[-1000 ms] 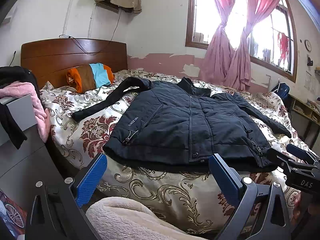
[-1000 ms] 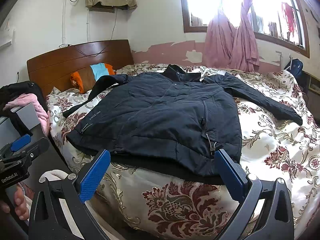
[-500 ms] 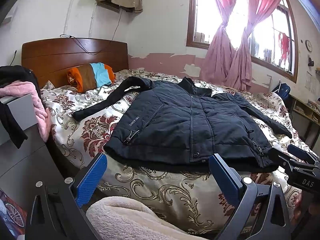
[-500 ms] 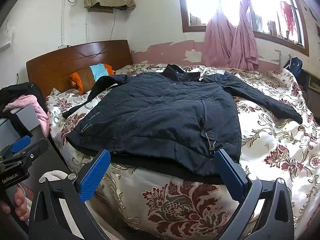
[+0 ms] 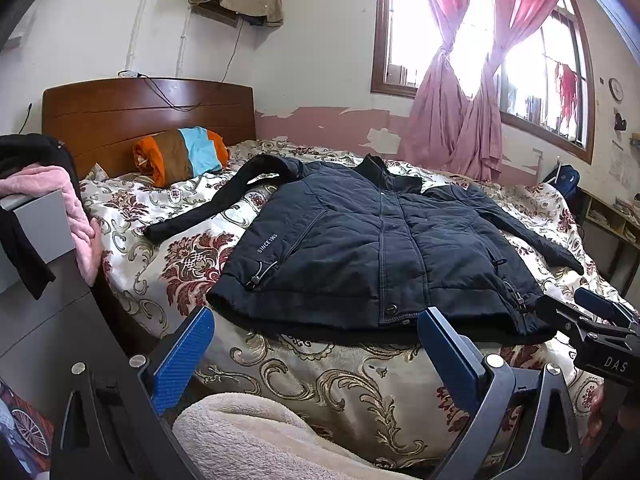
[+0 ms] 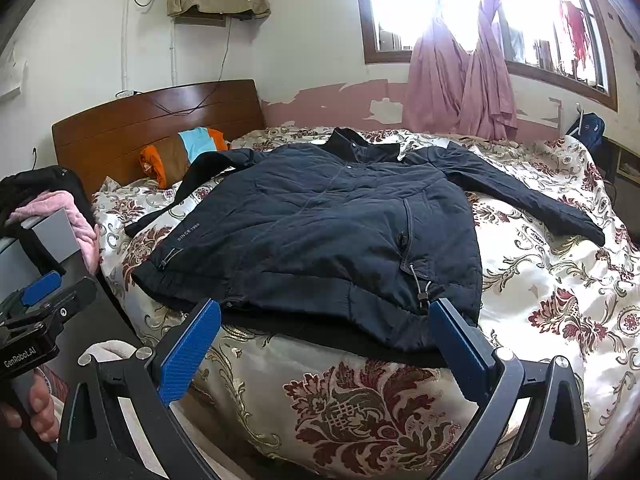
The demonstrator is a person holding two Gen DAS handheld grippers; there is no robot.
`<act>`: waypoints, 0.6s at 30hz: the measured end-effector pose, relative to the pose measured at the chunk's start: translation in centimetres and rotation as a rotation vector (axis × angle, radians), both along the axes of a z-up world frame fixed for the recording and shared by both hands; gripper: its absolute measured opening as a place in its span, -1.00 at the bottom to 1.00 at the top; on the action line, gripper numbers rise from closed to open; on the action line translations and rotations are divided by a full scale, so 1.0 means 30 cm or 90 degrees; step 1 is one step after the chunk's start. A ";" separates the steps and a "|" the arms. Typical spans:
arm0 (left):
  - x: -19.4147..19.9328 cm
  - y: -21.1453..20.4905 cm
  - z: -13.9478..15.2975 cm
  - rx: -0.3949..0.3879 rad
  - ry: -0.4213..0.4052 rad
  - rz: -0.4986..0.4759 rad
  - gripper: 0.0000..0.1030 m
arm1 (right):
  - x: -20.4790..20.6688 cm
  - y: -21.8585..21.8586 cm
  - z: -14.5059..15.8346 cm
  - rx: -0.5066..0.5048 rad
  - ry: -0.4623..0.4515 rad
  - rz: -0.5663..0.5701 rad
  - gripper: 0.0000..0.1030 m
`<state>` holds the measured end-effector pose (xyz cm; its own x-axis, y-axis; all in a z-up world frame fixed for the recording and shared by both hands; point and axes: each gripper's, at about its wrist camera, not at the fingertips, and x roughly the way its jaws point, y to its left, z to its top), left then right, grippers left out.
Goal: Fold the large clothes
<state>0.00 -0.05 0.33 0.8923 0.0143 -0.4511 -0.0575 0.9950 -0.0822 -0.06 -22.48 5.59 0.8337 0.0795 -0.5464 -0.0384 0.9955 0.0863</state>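
1. Left tool point(image 5: 316, 354): blue fingers spread wide, holding nothing. Right tool point(image 6: 326, 340): the same, wide apart and empty.
2. The dark jacket point(image 5: 376, 248) lies flat, front up, on the bed point(image 5: 320, 376), straight ahead of both tools; its hem is the nearest edge, just beyond the fingertips, its collar farthest.
3. Long axis: hem to collar, directly away from the tools. Sleeves spread outward to either side.
4. Judgement: the left tool is nearer the left hem corner, the right tool nearer the right.
5. Hidden: the jacket's underside. The left sleeve's point(image 5: 208, 208) cuff is hard to make out.
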 end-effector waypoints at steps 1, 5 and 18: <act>0.001 0.000 -0.001 -0.001 0.000 0.000 0.99 | 0.000 0.000 0.000 0.000 0.000 0.000 0.98; -0.001 0.001 0.001 0.000 0.000 -0.003 0.99 | -0.001 -0.001 0.001 0.001 0.000 0.000 0.98; 0.005 0.001 0.009 0.006 -0.001 -0.008 0.99 | -0.001 -0.004 0.000 0.001 0.000 0.000 0.98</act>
<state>0.15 -0.01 0.60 0.8930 0.0068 -0.4500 -0.0446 0.9963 -0.0735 -0.10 -22.59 5.61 0.8336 0.0811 -0.5464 -0.0388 0.9953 0.0886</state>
